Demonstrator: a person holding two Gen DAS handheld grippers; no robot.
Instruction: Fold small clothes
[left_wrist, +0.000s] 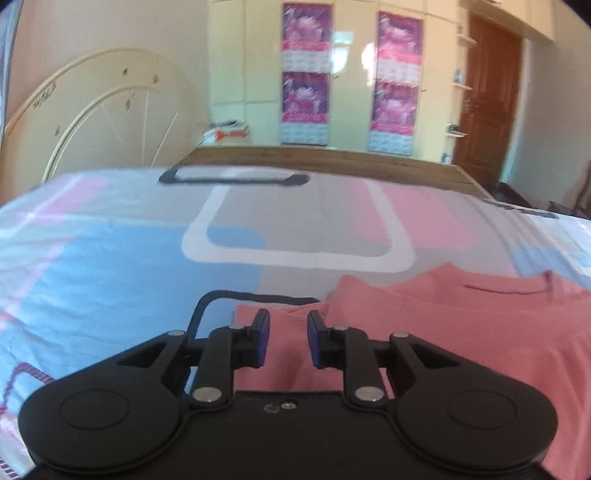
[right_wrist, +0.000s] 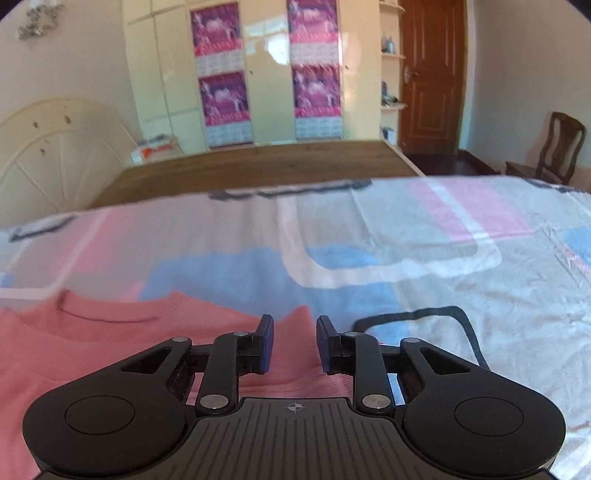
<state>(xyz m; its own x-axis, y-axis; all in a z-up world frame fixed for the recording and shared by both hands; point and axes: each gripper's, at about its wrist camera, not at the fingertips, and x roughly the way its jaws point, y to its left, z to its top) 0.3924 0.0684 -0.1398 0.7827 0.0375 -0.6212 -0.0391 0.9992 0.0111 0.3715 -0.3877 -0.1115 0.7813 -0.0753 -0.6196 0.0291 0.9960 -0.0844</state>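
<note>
A small pink knit top (left_wrist: 461, 325) lies spread on the patterned bedsheet (left_wrist: 110, 266), neckline toward the far side. My left gripper (left_wrist: 289, 338) is open, low over the top's left edge, with pink cloth showing between its fingers. In the right wrist view the same pink top (right_wrist: 110, 339) fills the lower left, its collar visible. My right gripper (right_wrist: 295, 341) is open over the top's right edge, fingers apart with cloth under them. Neither gripper is closed on the cloth.
The bedsheet (right_wrist: 461, 295) has pink, blue, grey blocks and dark outlines. A wooden board (right_wrist: 258, 162) lies beyond it, with a cream headboard (left_wrist: 103, 118) at left. A wardrobe with posters (right_wrist: 266, 74), a brown door (right_wrist: 432, 74) and a wooden chair (right_wrist: 554, 147) stand behind.
</note>
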